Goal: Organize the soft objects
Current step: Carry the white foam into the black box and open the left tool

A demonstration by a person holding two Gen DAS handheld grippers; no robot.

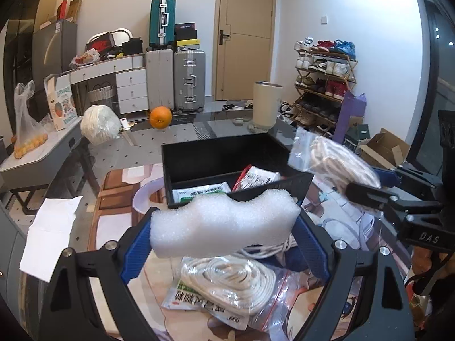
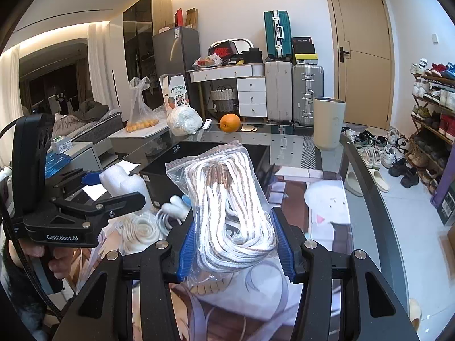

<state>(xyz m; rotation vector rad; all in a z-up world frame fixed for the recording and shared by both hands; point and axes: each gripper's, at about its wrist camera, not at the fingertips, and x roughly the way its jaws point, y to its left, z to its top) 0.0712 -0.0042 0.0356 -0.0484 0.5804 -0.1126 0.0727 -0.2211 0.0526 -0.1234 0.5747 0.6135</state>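
Observation:
My left gripper (image 1: 224, 236) is shut on a white foam block (image 1: 224, 224) and holds it just in front of the black box (image 1: 199, 156). The box holds packets (image 1: 256, 177). My right gripper (image 2: 236, 241) is shut on a clear zip bag of white rope (image 2: 233, 199), held above the table to the right of the box (image 2: 159, 179). The bag also shows in the left wrist view (image 1: 338, 159), and the foam shows in the right wrist view (image 2: 119, 183). Another bag of white cord (image 1: 227, 284) lies on the table under the foam.
On the glass table stand a cream cup (image 2: 328, 123), an orange (image 2: 229, 123) and a white bundle (image 2: 184, 120). A white paper (image 1: 48, 236) lies at the left. A shoe rack (image 2: 435, 108) stands at the right, suitcases (image 2: 293, 93) at the back.

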